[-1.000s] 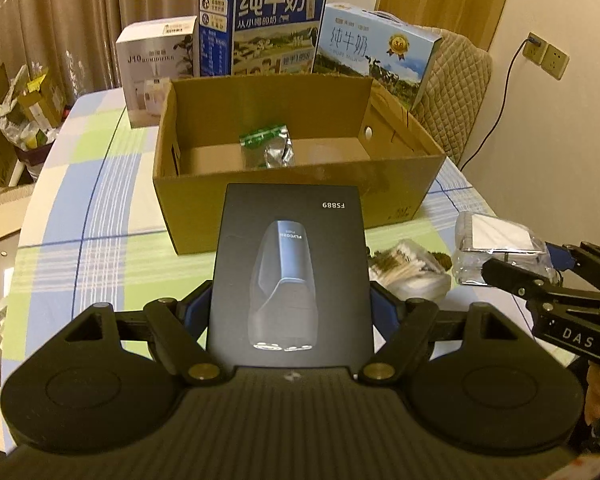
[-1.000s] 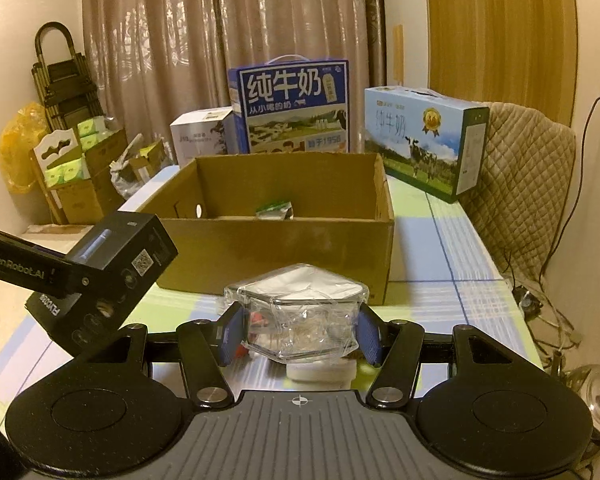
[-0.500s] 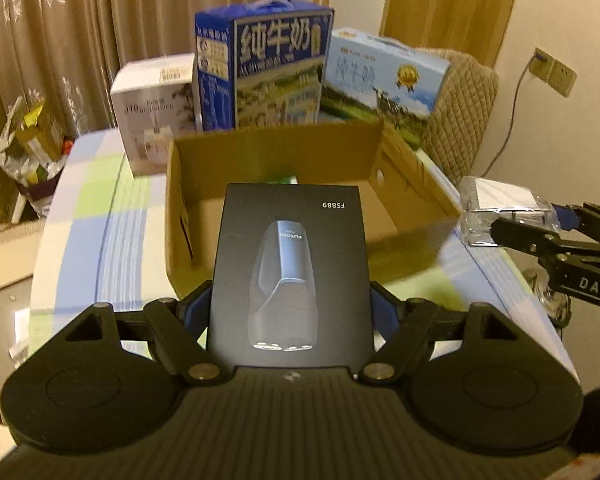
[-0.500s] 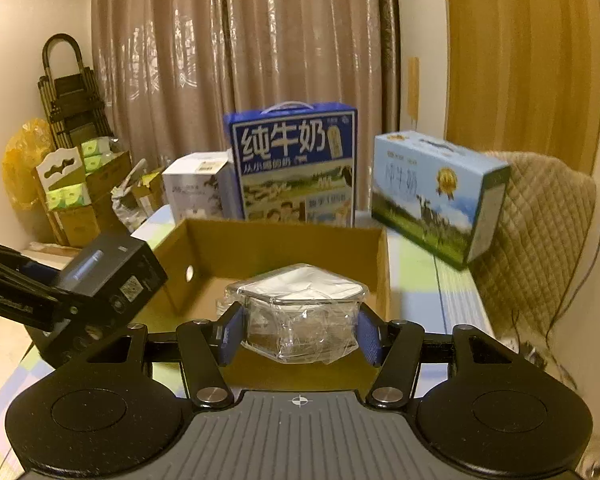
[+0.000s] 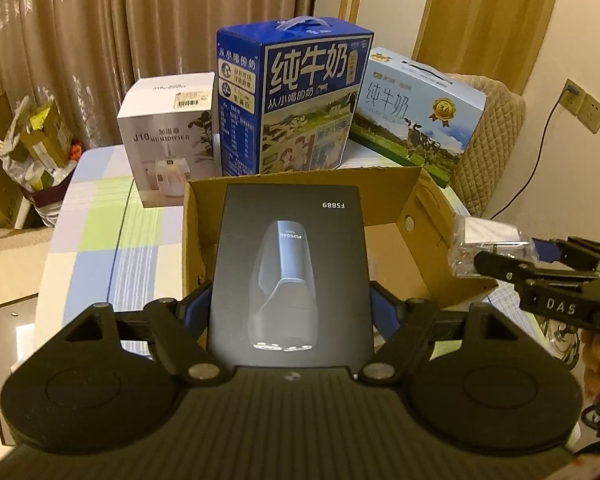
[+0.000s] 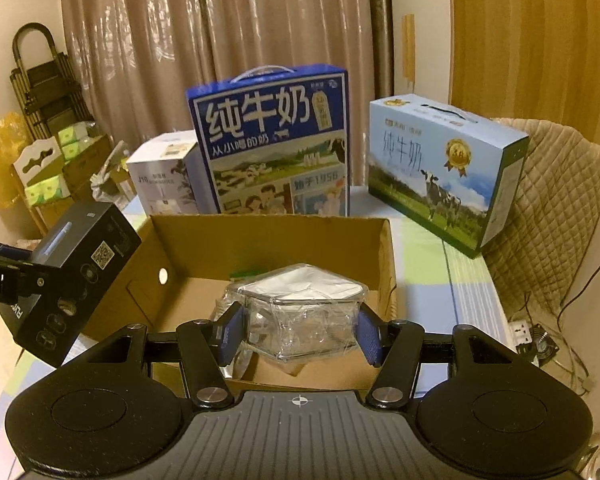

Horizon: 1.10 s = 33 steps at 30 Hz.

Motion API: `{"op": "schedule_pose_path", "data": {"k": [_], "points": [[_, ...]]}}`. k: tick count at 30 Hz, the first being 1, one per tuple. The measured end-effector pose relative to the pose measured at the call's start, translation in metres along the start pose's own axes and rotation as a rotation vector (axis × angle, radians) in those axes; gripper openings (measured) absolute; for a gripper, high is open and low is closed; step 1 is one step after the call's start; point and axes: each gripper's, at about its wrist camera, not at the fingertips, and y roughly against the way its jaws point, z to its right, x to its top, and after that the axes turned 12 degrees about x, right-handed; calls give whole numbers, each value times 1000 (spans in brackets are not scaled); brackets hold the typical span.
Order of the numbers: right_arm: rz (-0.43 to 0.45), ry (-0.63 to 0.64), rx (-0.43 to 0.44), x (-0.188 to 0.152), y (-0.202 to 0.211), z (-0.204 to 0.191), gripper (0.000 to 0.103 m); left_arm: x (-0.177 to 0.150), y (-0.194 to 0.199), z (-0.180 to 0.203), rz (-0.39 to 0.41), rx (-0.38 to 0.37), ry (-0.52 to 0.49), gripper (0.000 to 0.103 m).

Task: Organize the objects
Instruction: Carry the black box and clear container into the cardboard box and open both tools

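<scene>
Both grippers have carried their loads from short of the carton (image 5: pixel 428 236) to above its open top. The left gripper (image 5: pixel 290 312) is clamped on the black box (image 5: pixel 290 264), the right gripper (image 6: pixel 298 330) on the clear packet (image 6: pixel 304 312). Each is held high, probably to clear the walls before lowering. A green packet (image 6: pixel 249 274) already lies inside.

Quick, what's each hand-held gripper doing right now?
Left hand-held gripper: closed on the black box.
Right hand-held gripper: closed on the clear wrapped pack.
</scene>
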Motion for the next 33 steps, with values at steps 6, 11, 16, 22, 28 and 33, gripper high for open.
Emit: {"op": "schedule_pose_path", "data": {"k": [6,11,16,22,28,33], "points": [[-2,-11,-11,1,-10,8,55,6,-16,-1,-8,3,9,76],[-2,-23,-12,2,-13,11,55,15,-26,-4,38,-12,64,84],[3,-26,-15,-1,-13,14,55,9,-25,-9,58,22,87,86],[7,-40,-19,-3,-11,19,55,-10,-20,-16,49,19,101,87],[41,-68,44,4,-14,24,61,-25,-13,-16,35,6,99,87],[102,-90,56,12,-8,25,77,-35,-7,-18,23,-3,116,86]]}}
